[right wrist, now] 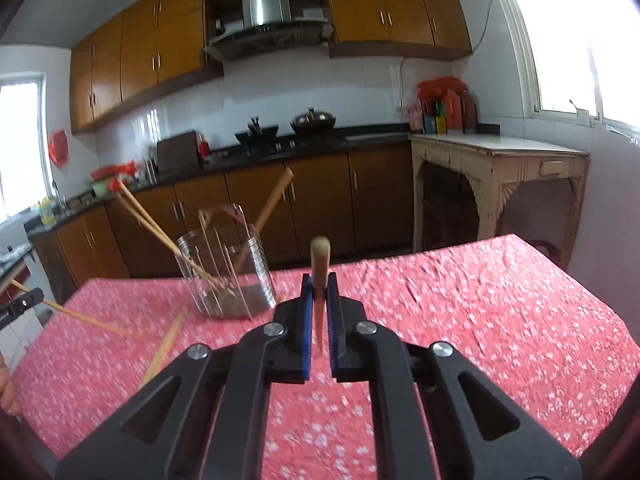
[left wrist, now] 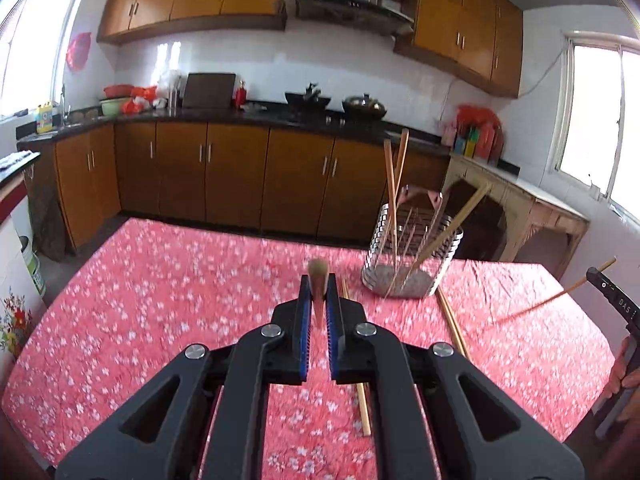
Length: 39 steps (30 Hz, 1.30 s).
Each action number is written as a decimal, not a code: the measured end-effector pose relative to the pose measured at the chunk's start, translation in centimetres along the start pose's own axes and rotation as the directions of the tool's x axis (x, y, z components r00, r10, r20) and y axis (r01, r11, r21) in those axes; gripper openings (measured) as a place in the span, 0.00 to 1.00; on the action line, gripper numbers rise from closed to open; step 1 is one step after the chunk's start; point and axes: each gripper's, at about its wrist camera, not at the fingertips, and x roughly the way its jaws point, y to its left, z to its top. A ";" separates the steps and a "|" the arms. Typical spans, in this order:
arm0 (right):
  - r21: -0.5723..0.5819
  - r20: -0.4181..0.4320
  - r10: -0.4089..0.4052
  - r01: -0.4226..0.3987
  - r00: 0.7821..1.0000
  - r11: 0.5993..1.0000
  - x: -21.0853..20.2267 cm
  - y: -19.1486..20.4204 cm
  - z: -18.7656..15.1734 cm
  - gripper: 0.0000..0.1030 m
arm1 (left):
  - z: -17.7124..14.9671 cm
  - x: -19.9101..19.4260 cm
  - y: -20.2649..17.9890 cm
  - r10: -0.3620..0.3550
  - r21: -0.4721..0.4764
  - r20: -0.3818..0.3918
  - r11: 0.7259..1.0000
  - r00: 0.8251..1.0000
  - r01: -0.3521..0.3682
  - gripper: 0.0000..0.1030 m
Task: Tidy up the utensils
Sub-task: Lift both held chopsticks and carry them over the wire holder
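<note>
My left gripper [left wrist: 318, 280] is shut on a wooden chopstick [left wrist: 318, 276] held end-on above the table. My right gripper [right wrist: 319, 280] is shut on another chopstick [right wrist: 320, 256], also end-on. A round metal utensil holder [left wrist: 412, 256] stands on the table right of the left gripper, with three chopsticks [left wrist: 394, 192] leaning in it; it also shows in the right wrist view [right wrist: 228, 272], left of the right gripper. Loose chopsticks [left wrist: 452, 320] lie on the cloth beside the holder. The right gripper with its chopstick [left wrist: 560, 294] shows at the left view's right edge.
The table carries a red floral cloth [left wrist: 160, 300]. Another loose chopstick [left wrist: 362, 404] lies under the left gripper. Kitchen counters and wooden cabinets [left wrist: 224, 176] run behind the table. A cream side table [right wrist: 500, 176] stands at the right wall.
</note>
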 end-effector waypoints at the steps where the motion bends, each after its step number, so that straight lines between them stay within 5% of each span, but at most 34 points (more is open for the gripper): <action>1: 0.003 0.007 0.005 -0.005 1.000 1.000 -0.1 0.0 0.4 0.07 | 0.2 -0.1 0.0 0.000 -0.001 0.004 1.000 1.000 0.000 0.07; 13: 0.006 0.055 0.042 -0.042 0.998 0.999 -0.3 1.4 3.2 0.07 | 2.3 0.1 -1.1 0.010 0.017 0.031 1.000 0.999 -0.010 0.07; 24: 0.029 0.171 0.152 -0.159 0.973 0.987 0.7 4.2 12.0 0.07 | 10.8 -1.0 -8.3 -0.058 0.060 0.190 0.997 0.980 0.047 0.07; 33: 0.010 0.202 0.190 -0.196 0.961 0.981 6.8 7.1 16.2 0.07 | 17.2 3.5 -12.1 0.023 -0.017 0.356 1.000 0.934 -0.019 0.07; 39: 0.025 0.178 0.197 -0.205 0.964 0.979 12.1 7.6 15.9 0.07 | 16.9 8.9 -12.3 0.059 -0.044 0.316 0.998 0.947 -0.047 0.07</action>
